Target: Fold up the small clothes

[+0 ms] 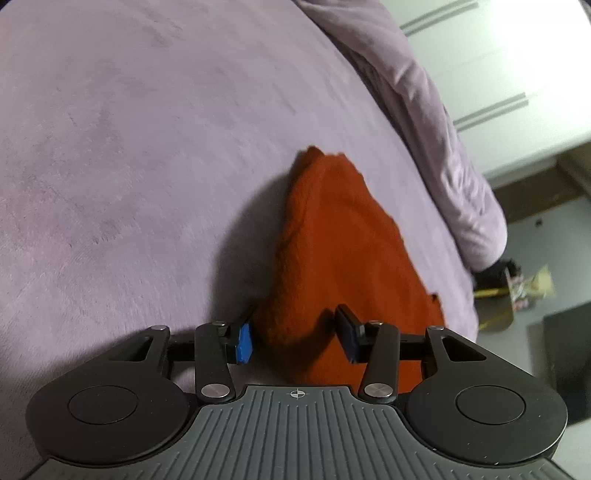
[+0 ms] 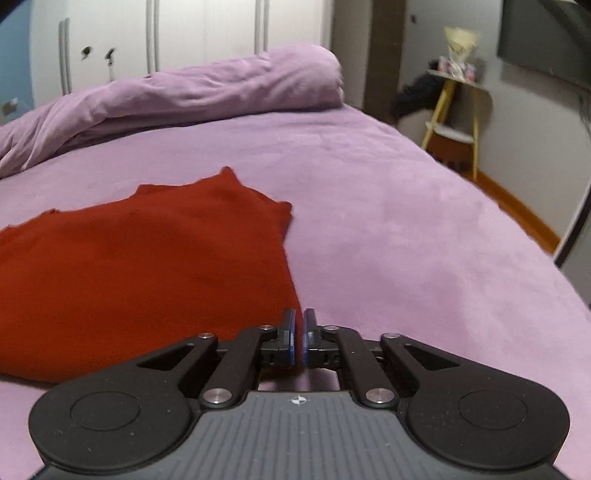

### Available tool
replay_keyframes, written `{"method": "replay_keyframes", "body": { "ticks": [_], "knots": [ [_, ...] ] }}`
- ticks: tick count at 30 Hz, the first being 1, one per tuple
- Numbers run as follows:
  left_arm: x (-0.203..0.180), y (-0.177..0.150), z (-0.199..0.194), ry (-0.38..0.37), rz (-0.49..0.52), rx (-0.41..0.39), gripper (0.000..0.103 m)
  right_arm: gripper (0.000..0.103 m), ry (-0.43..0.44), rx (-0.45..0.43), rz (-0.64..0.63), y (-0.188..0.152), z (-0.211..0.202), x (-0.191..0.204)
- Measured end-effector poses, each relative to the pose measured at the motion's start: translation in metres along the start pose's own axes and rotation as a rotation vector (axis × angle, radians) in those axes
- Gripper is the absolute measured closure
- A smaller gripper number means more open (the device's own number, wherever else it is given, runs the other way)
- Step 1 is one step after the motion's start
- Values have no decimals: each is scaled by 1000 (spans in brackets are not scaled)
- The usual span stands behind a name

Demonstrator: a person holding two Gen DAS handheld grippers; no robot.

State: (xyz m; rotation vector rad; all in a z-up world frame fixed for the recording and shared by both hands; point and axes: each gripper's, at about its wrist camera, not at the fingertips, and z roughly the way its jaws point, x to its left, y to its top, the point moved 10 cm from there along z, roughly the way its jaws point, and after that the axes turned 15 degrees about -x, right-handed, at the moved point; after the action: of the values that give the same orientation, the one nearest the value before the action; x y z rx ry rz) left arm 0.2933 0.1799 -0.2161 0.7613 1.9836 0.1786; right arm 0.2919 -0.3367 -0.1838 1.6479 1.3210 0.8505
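Left gripper [image 1: 297, 338]: nearest the left wrist lens, its two fingers stand well apart, the blue pad [image 1: 243, 343] on one side and the darker pad [image 1: 349, 338] on the other. The near end of the red garment lies in the gap between them; neither pad is seen pressing on it.

Right gripper [image 2: 299, 338]: its fingers are drawn together, with only a thin slit between the pads. They sit at the garment's near right corner (whether a sliver of cloth is pinched in that slit cannot be told).

Red garment [image 2: 147, 266]: a small rust-red knit piece lying on the bed. In the right wrist view it spreads flat to the left of the gripper, its far edge uneven with small points. In the left wrist view [image 1: 340, 251] it runs away from the fingers and narrows toward its far end, casting a shadow on its left side.

Bed cover [image 2: 388, 221]: lilac, plush, lying under the garment and all around it in both views.

Rolled duvet [image 2: 221, 88]: the same lilac, bunched in a long roll along the far edge of the bed, well apart from the garment.

Wardrobe [image 2: 203, 33]: white doors with long vertical handles, behind the duvet.

Side stand [image 2: 454, 107]: yellow legs, beyond the bed's far right corner, with small items on top (too blurred to name) and something dark draped beside it.
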Motion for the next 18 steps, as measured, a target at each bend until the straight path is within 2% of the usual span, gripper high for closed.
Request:
{"method": "replay_keyframes", "body": {
  "ticks": [2, 5, 10, 15, 17, 18],
  "knots": [
    [3, 5, 3, -2, -43, -15, 56, 97, 45, -11, 52, 5, -5, 1],
    [9, 11, 6, 4, -96, -28, 65, 97, 144, -41, 68, 12, -14, 21],
    [6, 12, 8, -10, -77, -25, 79, 97, 281, -27, 48, 7, -23, 79],
    [-3, 15, 3, -58, -27, -42, 81, 97, 431, -3, -7, -4, -32, 154],
    [-2, 13, 4, -40, 10, -34, 80, 97, 479, -7, -28, -7, -37, 184],
    [0, 12, 5, -26, 25, -30, 76, 97, 493, -12, -36, -6, -39, 195]
  ]
}}
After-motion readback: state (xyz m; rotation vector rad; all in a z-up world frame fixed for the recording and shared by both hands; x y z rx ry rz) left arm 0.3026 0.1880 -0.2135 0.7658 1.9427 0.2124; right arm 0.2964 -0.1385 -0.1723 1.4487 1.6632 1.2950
